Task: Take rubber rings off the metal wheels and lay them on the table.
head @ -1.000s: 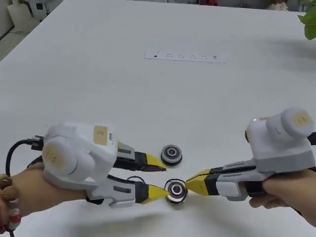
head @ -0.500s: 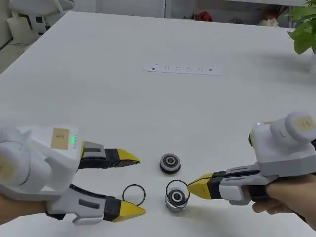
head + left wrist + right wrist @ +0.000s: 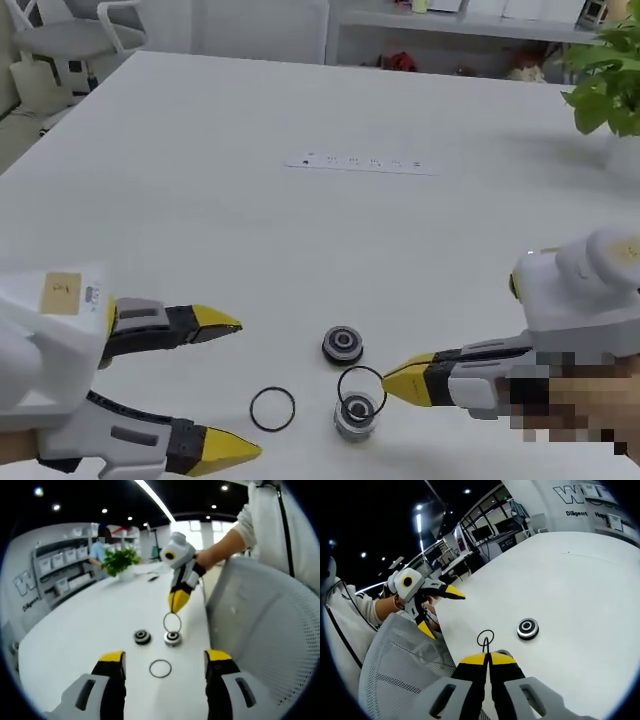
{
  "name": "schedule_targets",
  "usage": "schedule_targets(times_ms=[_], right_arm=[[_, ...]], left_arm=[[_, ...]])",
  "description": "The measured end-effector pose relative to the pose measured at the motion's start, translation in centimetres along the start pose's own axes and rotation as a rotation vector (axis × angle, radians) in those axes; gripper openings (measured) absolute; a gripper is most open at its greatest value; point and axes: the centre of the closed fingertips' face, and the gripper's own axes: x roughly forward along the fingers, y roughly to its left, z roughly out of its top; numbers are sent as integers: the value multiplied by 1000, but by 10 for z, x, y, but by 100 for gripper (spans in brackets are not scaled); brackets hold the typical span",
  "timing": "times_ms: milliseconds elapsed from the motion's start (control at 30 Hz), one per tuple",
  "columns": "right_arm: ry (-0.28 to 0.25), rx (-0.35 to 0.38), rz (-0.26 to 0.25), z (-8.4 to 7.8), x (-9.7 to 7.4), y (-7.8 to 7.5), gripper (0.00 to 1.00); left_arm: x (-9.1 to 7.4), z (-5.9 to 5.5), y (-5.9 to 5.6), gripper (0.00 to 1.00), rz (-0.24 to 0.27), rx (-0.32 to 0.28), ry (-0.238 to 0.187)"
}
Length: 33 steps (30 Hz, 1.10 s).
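Across the white table [image 3: 200, 180] the left gripper [image 3: 249, 388] has drawn back, well left of the bare wheel [image 3: 356, 415], its jaws spread wide and empty. The right gripper [image 3: 388, 379], just right of that wheel, is pinched closed on a rubber ring [image 3: 339, 383] held over it. A second wheel [image 3: 343, 343] lies just beyond, seemingly still ringed. A loose ring [image 3: 251, 409] lies flat just left of the bare wheel.

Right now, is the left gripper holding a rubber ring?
No: the left gripper has its jaws wide open, and the loose rubber ring lies flat on the table between their tips, touching neither.
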Motion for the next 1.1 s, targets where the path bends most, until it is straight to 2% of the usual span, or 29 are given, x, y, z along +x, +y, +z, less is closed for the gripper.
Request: schedule_targets(times_ms=[133,467,700,900,1000,1100], right_arm=[[-1,-9,0,2,1,4,0],[7,-29,3,5,7,17,0],[15,-45,9,9,17,29,0],[14,-53,10,11,25,37,0],[18,-48,15,14,25,42,0],[34,-49,9,13,25,39,0]], left_arm=[[-7,0,1,66,19,-27,-17],[-25,-8,-1,70,65,-74,-41],[-39,-15,-1,73,87,-116,-60],[-47,-19,0,74,94,-124,-67],[-52,-22,0,74,89,-131,-57],[-56,-26,2,74,82,-141,-47]])
